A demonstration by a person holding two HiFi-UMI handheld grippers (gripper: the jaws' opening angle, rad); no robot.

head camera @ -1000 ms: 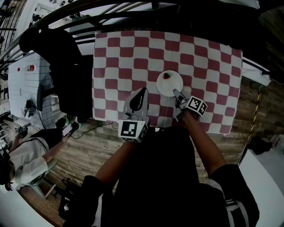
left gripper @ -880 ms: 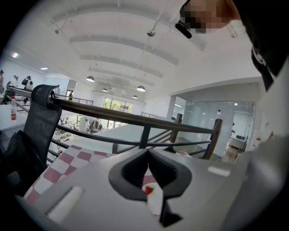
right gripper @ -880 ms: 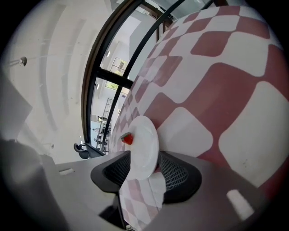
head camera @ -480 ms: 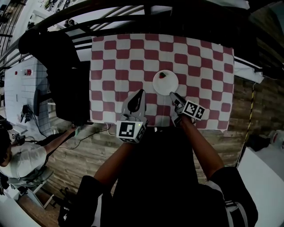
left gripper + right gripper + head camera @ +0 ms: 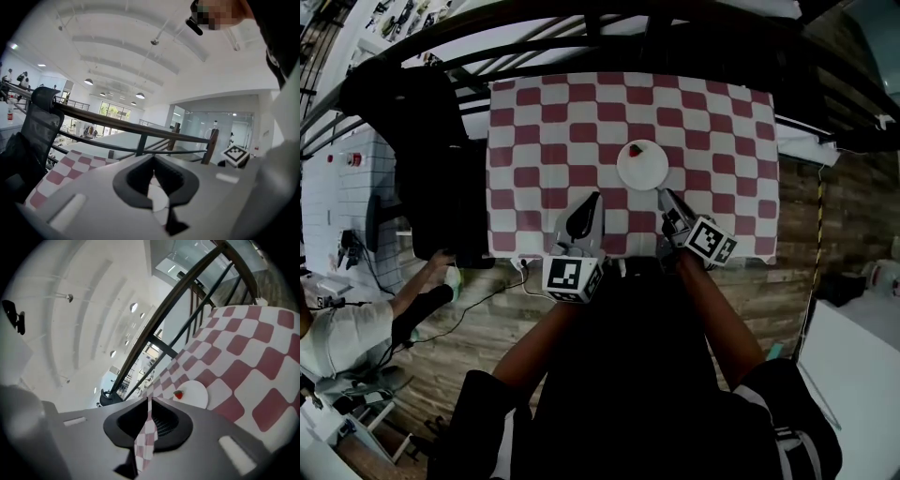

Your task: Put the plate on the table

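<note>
A white plate [image 5: 642, 167] with a strawberry [image 5: 635, 150] on it rests on the red-and-white checked table [image 5: 544, 122], a little right of centre. My right gripper [image 5: 665, 196] hovers just short of the plate's near rim. Its jaws are closing, nearly together, with nothing between them. In the right gripper view [image 5: 150, 400] the plate [image 5: 194, 394] and strawberry [image 5: 178, 394] lie ahead on the cloth. My left gripper [image 5: 596, 200] is over the table's near part, left of the plate. In the left gripper view [image 5: 153, 163] its tips meet and hold nothing.
A dark railing [image 5: 581, 23] runs behind the table. A black chair [image 5: 431, 141] stands at the table's left edge. A person's arm [image 5: 403, 314] reaches in at the lower left over the wooden floor [image 5: 487, 319]. The near table edge lies just under both grippers.
My right gripper has drawn back a little from the plate's rim and its jaws have come together. The plate stays on the cloth. The left gripper has hardly moved.
</note>
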